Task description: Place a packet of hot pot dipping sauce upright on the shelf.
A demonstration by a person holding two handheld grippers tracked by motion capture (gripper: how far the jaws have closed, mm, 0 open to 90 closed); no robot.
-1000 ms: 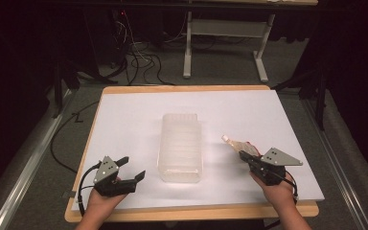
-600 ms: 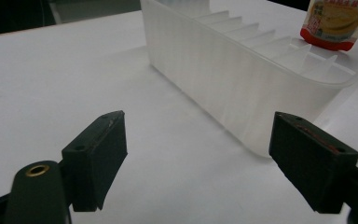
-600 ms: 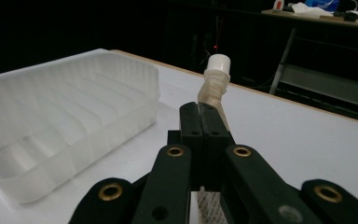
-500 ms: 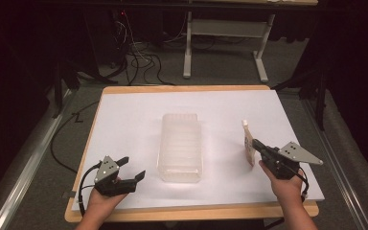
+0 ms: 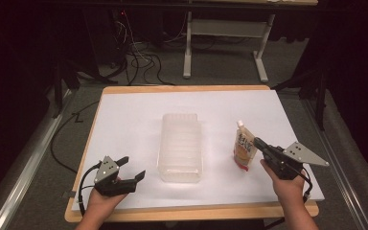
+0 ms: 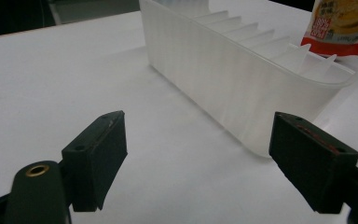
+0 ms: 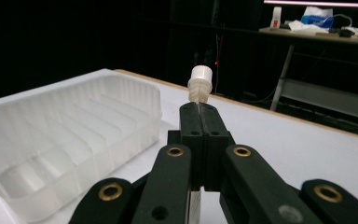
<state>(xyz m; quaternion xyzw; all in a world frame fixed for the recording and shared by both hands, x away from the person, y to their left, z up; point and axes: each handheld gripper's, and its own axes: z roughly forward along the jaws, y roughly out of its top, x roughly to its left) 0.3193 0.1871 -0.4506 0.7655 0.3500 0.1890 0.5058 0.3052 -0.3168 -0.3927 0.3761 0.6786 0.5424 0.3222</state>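
The spouted drink pouch (image 5: 243, 147) stands upright off the white table sheet, pinched edge-on by my right gripper (image 5: 258, 143), its long axis running nearly vertical with the white screw cap (image 7: 200, 85) on top. In the right gripper view the two black jaws are pressed together on the pouch's thin flat body, with the cap poking up just above them. The clear ribbed plastic tray (image 5: 180, 146) lies to the left of the pouch, near but apart from it, with its long side running away from me, roughly parallel to the pouch's flat face. So I judge that the coming move is a sideways carry toward the tray's slots, with the pouch kept upright so it can slide between the dividers. The right hand is clearly the nearer one to the pouch and already has it. My left gripper (image 5: 133, 168) rests low at the near left corner of the table (image 5: 124, 91), its jaws spread wide and empty, pointed at the tray's near end wall (image 6: 279, 116) without touching it.
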